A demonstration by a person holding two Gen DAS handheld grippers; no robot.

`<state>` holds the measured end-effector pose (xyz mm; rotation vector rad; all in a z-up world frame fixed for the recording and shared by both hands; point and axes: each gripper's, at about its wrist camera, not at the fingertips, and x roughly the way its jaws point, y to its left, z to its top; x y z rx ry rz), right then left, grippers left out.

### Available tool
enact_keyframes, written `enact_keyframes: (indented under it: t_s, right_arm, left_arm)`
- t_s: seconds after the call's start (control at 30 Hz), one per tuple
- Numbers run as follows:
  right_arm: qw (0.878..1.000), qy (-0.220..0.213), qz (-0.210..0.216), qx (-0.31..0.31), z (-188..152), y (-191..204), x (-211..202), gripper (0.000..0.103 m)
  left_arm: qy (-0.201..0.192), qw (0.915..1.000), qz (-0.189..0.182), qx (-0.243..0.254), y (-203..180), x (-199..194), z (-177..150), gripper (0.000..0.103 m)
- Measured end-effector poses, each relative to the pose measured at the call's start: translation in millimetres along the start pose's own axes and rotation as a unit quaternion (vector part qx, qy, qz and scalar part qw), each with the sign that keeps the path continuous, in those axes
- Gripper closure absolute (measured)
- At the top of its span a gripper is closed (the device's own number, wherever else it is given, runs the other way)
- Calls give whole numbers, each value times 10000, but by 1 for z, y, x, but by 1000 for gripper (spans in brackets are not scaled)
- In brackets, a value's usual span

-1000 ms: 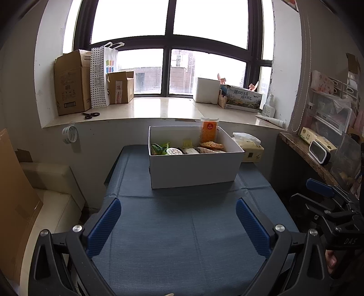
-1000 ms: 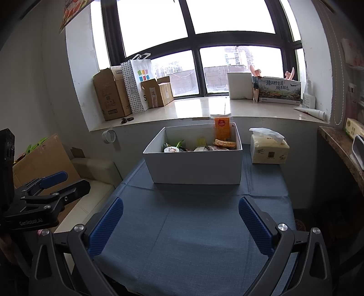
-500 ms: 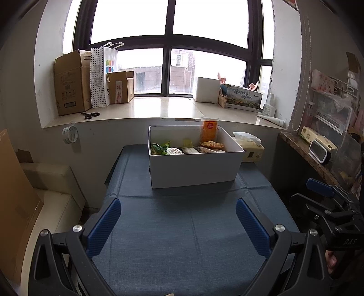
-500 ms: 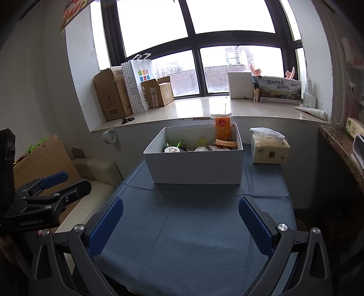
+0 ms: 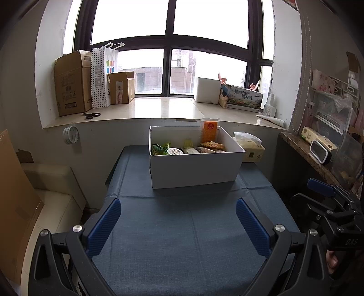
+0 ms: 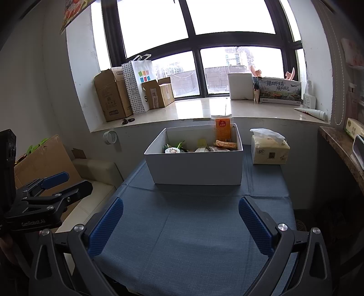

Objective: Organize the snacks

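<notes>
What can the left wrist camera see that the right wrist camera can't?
Only the left wrist view shows the shelf of clear drawers on the right wall and the right gripper from the side. Only the right wrist view shows the poster corner up on the left wall and the left gripper from the side. Both show the white box of snacks on the blue tablecloth, the tissue pack beside it, and the scissors on the windowsill.

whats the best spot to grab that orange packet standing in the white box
Grip the orange packet by its top edge, coming straight down from above. It stands upright against the back wall of the white box, its top poking above the rim, so the upper part is probably the easiest to reach.
</notes>
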<state>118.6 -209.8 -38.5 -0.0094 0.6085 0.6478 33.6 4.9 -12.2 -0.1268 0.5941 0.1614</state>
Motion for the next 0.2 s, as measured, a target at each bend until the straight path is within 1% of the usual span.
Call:
enact_keyframes:
  t_s: [0.2]
  right_arm:
    - [10000, 18, 5, 3, 0, 1, 0, 0]
  left_arm:
    - [-22, 9999, 98, -30, 1, 0, -2, 0]
